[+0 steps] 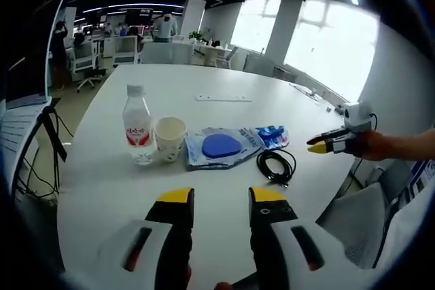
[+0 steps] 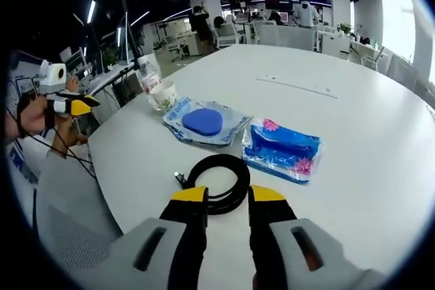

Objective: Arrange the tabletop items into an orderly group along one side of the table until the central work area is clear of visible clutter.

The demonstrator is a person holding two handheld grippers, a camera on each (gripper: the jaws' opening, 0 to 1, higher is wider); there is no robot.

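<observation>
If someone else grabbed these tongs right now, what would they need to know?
Left tongs: open, empty, hovering over the table.
Right tongs: open, empty, just short of the black cable.
Items sit in a row near the table edge: water bottle, paper cup, blue sponge pack, blue tissue pack, then the cable.
Done: the items look grouped.
Left: probably tidy the cable closer in; a thin white strip lies mid-table.

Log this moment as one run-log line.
left gripper: open, empty | right gripper: open, above black cable | bottle, cup, two packets in row | table
</observation>
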